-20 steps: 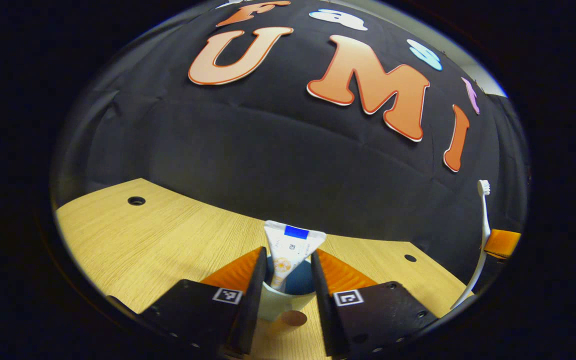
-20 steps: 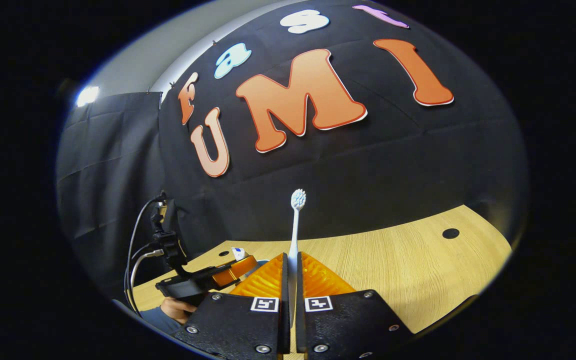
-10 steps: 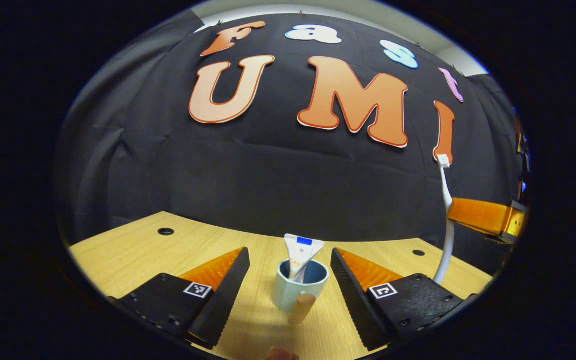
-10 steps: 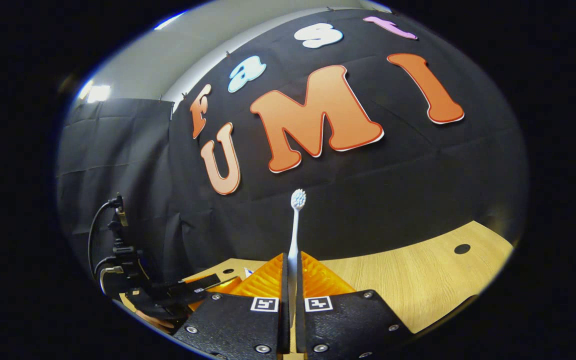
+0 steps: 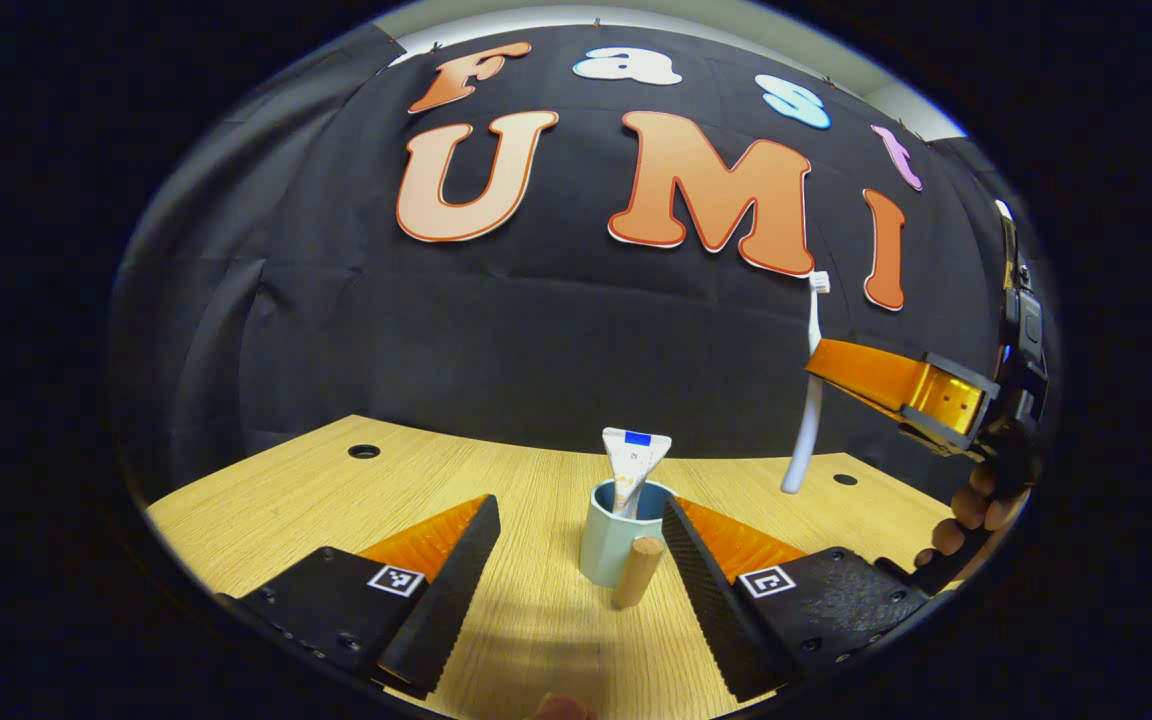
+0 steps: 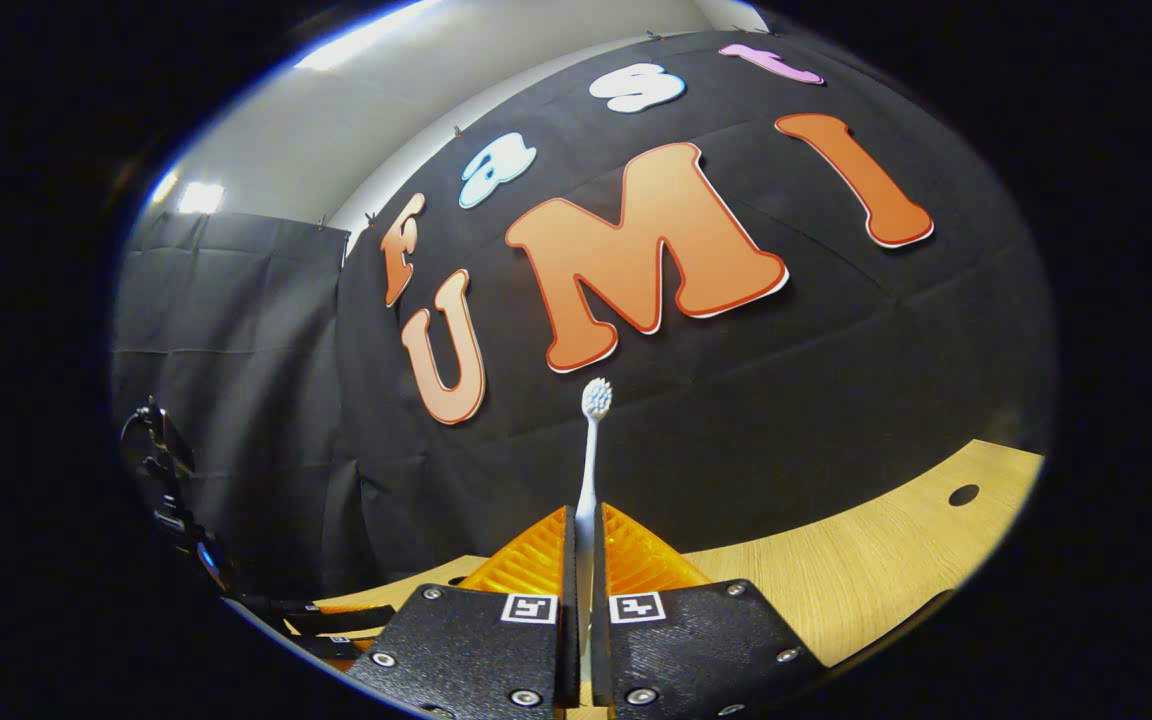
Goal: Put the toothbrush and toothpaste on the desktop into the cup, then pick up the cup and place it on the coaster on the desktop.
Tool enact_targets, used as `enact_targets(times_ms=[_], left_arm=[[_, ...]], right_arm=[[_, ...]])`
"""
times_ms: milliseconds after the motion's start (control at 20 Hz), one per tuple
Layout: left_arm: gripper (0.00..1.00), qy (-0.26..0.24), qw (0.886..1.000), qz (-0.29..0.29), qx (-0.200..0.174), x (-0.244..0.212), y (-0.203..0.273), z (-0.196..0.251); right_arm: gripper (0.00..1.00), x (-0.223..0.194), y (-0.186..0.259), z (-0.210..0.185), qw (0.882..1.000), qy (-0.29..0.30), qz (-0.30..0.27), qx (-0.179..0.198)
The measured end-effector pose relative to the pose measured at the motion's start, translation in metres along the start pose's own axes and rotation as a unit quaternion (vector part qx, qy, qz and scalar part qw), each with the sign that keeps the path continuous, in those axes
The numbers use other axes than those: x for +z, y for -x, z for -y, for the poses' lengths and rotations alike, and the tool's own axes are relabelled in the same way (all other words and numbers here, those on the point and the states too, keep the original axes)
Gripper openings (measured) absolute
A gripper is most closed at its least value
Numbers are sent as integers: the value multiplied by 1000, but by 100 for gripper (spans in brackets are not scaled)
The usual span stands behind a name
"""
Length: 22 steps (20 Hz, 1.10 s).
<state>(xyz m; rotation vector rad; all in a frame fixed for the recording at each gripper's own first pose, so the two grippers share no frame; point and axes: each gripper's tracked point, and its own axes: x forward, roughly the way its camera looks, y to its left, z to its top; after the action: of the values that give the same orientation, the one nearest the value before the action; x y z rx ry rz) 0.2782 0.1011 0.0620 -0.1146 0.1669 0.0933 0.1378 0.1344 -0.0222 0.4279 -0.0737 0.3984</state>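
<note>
While one toothpaste tube (image 5: 635,460) stands upright in the single pale-blue cup (image 5: 614,535) on the wooden desktop (image 5: 336,490), the left gripper (image 5: 581,575) sits spread wide, the cup between its fingers and touched by neither. At three o'clock in the left gripper view, a hand (image 5: 976,505) carries the right gripper (image 5: 821,365), clamped on one white toothbrush (image 5: 808,400) above the desktop. From the right gripper view, that toothbrush (image 6: 591,450) points to twelve o'clock, pinched between its closed fingers (image 6: 536,550).

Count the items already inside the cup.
1: the toothpaste stands in the cup. The toothbrush is held in the right hand-held gripper, above the table.
</note>
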Motion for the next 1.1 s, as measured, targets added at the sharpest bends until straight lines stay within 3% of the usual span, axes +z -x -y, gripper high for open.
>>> enact_targets(times_ms=[550, 1100], left_arm=[[98, -2, 1000, -10, 24, -12, 13, -39], [98, 8, 999, -38, 31, -36, 9, -49]], right_arm=[[5, -40, -64, -18, 1000, -13, 4, 2], [6, -95, -69, -13, 999, 12, -46, -4]])
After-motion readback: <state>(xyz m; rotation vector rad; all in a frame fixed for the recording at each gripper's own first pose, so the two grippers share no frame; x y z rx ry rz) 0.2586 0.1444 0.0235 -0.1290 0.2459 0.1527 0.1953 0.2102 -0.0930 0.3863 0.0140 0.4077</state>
